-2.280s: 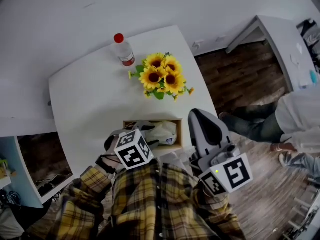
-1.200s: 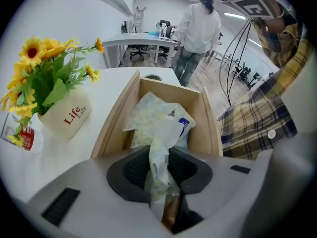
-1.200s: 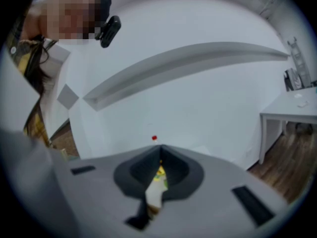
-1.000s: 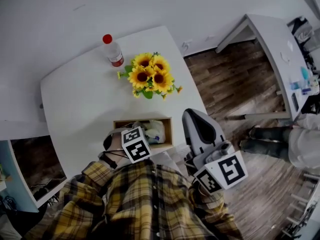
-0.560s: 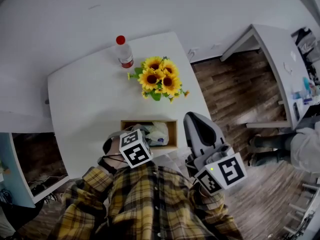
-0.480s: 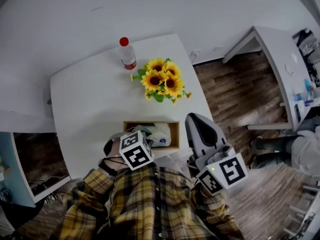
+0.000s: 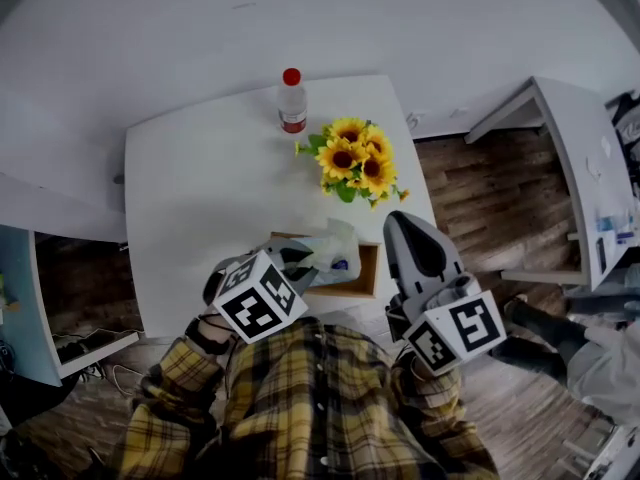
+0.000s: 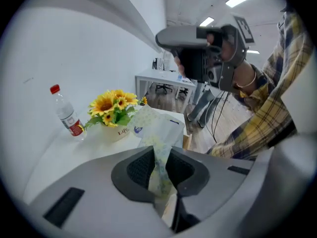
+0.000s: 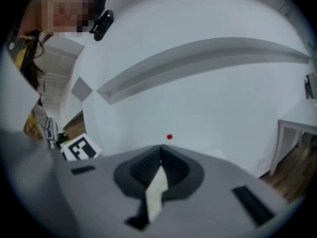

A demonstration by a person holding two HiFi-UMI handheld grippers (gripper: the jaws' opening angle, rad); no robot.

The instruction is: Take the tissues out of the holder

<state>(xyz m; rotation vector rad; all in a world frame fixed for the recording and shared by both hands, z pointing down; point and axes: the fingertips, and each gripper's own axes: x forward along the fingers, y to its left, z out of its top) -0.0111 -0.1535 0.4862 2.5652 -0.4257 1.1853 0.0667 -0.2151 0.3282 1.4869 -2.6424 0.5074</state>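
Left gripper (image 8: pixel 159 156) fingers (image 8: pixel 140 168), just closing, pinch tissue pack (image 8: pixel 157 128) by its wrapper. Pack sticks out ahead of them, likely being lifted clear of wooden holder (image 7: pixel 366 280) below. Right gripper (image 7: pixel 414 248) fingers pressed together, idle, holder to their left.

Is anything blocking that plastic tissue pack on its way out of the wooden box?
Nothing visible. The left gripper, jaws just closed further, pinches the soft plastic tissue pack above the open wooden holder. The sunflowers and clear bottle stand farther back, and the right gripper is off to the side.
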